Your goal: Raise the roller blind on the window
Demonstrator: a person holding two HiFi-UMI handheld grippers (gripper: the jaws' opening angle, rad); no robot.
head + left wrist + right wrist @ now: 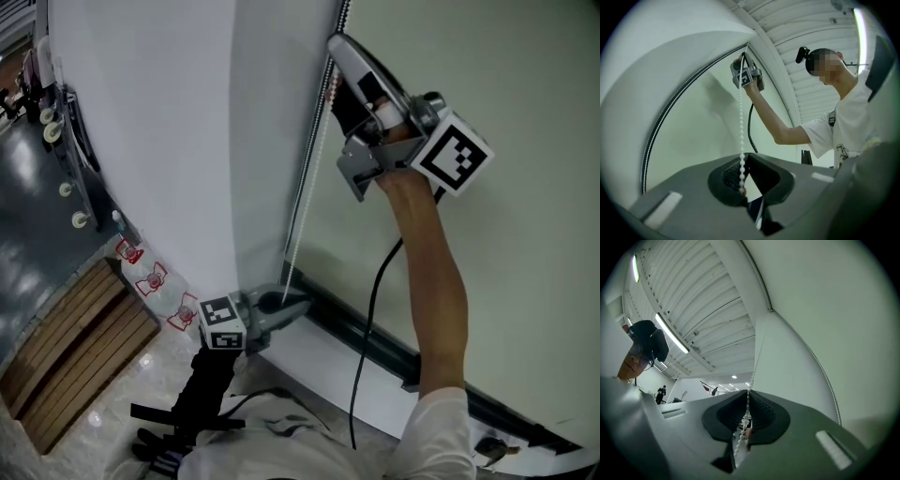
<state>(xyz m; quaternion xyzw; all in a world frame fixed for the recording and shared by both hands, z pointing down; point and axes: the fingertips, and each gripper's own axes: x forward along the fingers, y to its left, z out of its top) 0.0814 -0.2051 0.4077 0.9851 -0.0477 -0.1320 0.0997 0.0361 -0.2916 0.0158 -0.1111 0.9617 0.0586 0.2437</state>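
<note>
The white roller blind (159, 141) hangs over the window, and its white bead chain (312, 159) runs down its right edge. High up, my right gripper (336, 45) is shut on the chain; in the right gripper view the beads (746, 420) lie pinched between the dark pads. Low down by the sill, my left gripper (302, 307) is shut on the same chain, whose beads (741, 171) drop straight into its closed jaws. The chain (740, 117) is taut between the two grippers. The right gripper (744, 61) also shows far up in the left gripper view.
A dark sill rail (375, 342) runs along the foot of the pale green wall (525, 262). A black cable (372, 300) hangs from the right gripper. Water bottles (150, 281) and a slatted wooden bench (75, 347) stand at the lower left.
</note>
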